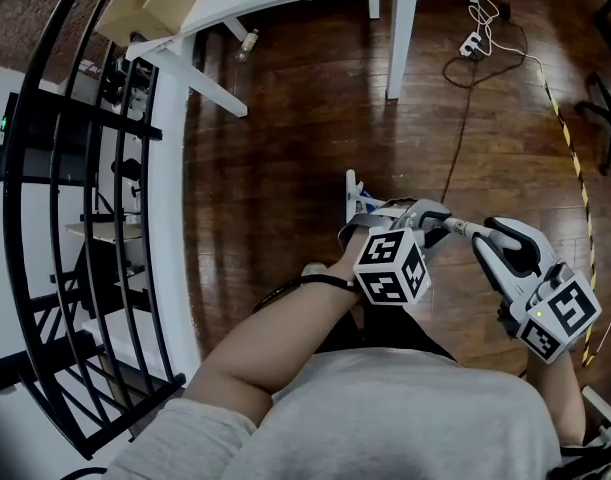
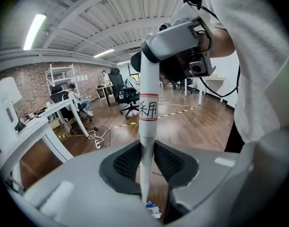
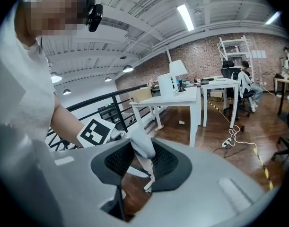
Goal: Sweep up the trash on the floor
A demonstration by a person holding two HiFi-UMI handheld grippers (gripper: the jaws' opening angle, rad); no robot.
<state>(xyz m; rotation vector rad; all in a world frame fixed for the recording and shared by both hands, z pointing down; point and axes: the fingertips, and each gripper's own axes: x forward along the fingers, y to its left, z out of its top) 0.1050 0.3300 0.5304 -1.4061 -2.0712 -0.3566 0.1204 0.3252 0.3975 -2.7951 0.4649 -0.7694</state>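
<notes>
Both grippers clenched on the handle [image 2: 149, 79]: left gripper [image 2: 147, 163] on the shaft, right gripper [image 3: 143, 162] on its grey top end. Judged light, stiff, smooth; keep your holds apart. Probable trash [image 1: 360, 203] on floor [image 1: 285, 148], frame centre, near the left gripper.

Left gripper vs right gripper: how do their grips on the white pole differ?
Height: the left gripper clamps the white pole low, below its red-banded label; the right gripper clamps the upper end, above that label.
Section: the left gripper holds a slim straight shaft; the right gripper holds a thicker, rounded part.
Shared: both are shut on the same pole.
</notes>
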